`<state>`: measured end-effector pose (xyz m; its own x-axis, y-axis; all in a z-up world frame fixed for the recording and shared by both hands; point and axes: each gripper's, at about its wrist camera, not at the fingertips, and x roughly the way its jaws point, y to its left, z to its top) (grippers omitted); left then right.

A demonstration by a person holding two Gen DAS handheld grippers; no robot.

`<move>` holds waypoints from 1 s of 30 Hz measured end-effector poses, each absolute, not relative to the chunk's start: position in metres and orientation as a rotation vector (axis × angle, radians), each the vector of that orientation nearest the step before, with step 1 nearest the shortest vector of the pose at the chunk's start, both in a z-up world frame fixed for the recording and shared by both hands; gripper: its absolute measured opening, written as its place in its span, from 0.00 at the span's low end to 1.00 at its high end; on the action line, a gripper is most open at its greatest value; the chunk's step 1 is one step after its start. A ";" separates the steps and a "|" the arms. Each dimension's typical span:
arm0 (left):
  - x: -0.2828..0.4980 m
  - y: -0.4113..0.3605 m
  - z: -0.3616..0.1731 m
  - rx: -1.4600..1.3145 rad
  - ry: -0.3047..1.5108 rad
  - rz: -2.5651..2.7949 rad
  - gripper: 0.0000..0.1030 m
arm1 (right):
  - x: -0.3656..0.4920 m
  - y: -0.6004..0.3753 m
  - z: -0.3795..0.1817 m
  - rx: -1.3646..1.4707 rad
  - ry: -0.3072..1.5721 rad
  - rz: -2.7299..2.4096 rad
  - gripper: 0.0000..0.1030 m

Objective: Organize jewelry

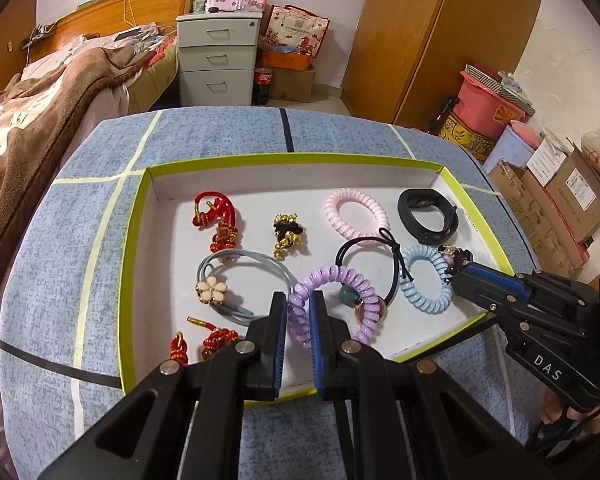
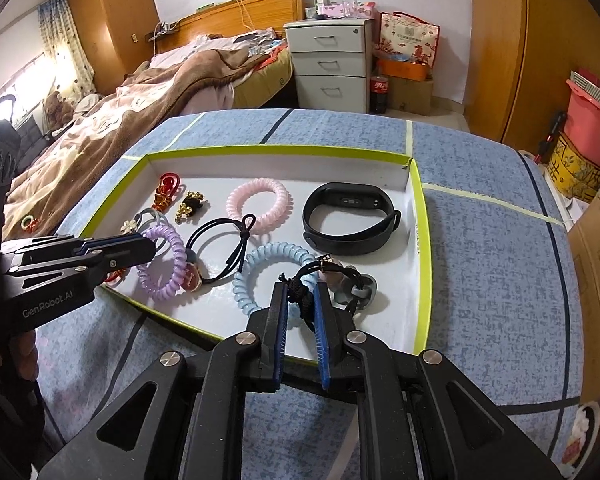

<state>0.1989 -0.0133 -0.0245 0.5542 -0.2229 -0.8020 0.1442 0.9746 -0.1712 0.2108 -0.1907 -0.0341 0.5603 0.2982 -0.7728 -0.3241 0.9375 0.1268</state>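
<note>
Pinching light, springy things, we have the left gripper [image 1: 299,312] closed on the purple coil tie's [image 1: 332,304] rim. Our right gripper [image 2: 302,304] nips the black cord bracelet [image 2: 304,288]; both are soft, best held by one strand.

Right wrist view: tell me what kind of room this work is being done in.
Most likely a bedroom in a home. A bed with a rumpled brown blanket stands behind the table, a white three-drawer bedside cabinet sits next to it, and a tall wooden wardrobe lines the right wall.

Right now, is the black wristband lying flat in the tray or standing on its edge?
Standing on edge: the black wristband rests as an upright loop on the tray floor, its inner face visible.
</note>
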 end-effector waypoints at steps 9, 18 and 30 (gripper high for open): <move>0.195 -0.011 -0.021 -0.085 0.949 -0.185 0.33 | 0.207 -0.194 -0.029 -0.014 0.881 0.350 0.21; 0.180 -0.009 -0.009 -0.061 0.905 -0.127 0.48 | 0.195 -0.190 -0.019 -0.008 0.844 0.348 0.48; 0.141 -0.013 0.011 -0.014 0.801 -0.024 0.49 | 0.157 -0.187 -0.001 -0.001 0.771 0.288 0.48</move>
<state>0.1407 -0.0133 0.0109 0.6958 -0.0266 -0.7178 0.0162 0.9996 -0.0213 0.1572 -0.1869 -0.0010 0.6797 0.2561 -0.6873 -0.2569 0.9608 0.1039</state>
